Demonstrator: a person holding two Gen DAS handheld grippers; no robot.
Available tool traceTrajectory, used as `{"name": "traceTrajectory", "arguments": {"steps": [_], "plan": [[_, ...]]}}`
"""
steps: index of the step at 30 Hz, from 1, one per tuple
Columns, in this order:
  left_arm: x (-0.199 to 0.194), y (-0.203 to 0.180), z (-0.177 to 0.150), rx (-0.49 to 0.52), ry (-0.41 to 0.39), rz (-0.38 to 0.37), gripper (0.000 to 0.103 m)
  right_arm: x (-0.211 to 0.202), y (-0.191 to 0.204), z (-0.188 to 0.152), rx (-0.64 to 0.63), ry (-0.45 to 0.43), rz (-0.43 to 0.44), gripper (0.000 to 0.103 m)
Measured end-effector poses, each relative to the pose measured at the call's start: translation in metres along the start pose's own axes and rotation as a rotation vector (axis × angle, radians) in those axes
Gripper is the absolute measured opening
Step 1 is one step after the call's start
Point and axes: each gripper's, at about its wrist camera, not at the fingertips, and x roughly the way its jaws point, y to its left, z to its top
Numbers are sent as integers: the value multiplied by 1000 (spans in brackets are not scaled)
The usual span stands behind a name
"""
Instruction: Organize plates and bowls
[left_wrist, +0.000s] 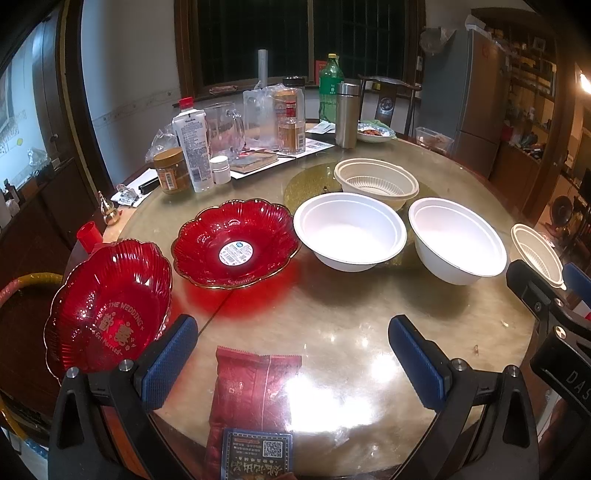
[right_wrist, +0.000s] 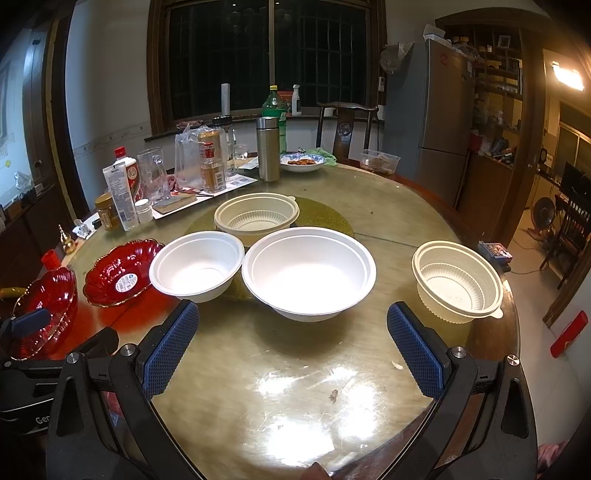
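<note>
A round glass-topped table (right_wrist: 295, 369) holds six dishes in a loose row, and nothing is stacked yet, so the sorting looks to be at its very start. Going left to right: at the far left edge a red glass plate with gold wedding lettering (left_wrist: 110, 306) sits tilted, its rim just beside the left gripper's (left_wrist: 291, 362) left finger, though whether the two touch cannot be told. Next comes a second red scalloped plate (left_wrist: 236, 243) lying flat with a white sticker at its centre. Beside it, nearly touching, stands a white bowl (left_wrist: 351, 232), then a second, larger-looking white bowl (right_wrist: 308, 273) near the table's middle. Behind and between these two sits a cream ribbed bowl (right_wrist: 256, 218) on a gold mat. At the far right, well apart from the rest and close to the table edge, is a matching cream ribbed bowl (right_wrist: 458, 280). The left gripper hovers over the near table above a red packet (left_wrist: 255, 391), its blue pads spread wide and holding nothing. The right gripper (right_wrist: 293, 347) hangs in front of the larger white bowl, also spread wide and empty. A clutter of bottles and jars (left_wrist: 207, 147) fills the back left. The likely next move is to pair like with like: a gripper must close on one thin rim, lift the dish level and nest it in its twin.
</note>
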Motion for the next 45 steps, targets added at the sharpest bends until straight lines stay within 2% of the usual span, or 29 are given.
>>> {"name": "traceTrajectory", "arguments": {"steps": [34,37,39,42,45], "plan": [[-1,-3,-1,7,6,5,103,-2,1,1,8,-4,18,103],[-7,1,-3,-1,10,-20,103,-1,6,2,19,3,65,103],[-17,10,-5,-23,-5,-48,103,3,15,4,24,36,143,103],[-36,40,-9,-88,-50,-67,103,14,31,6,27,100,256,103],[-52,87,-12,-199,-95,-44,103,27,57,8,32,187,405,103]]}}
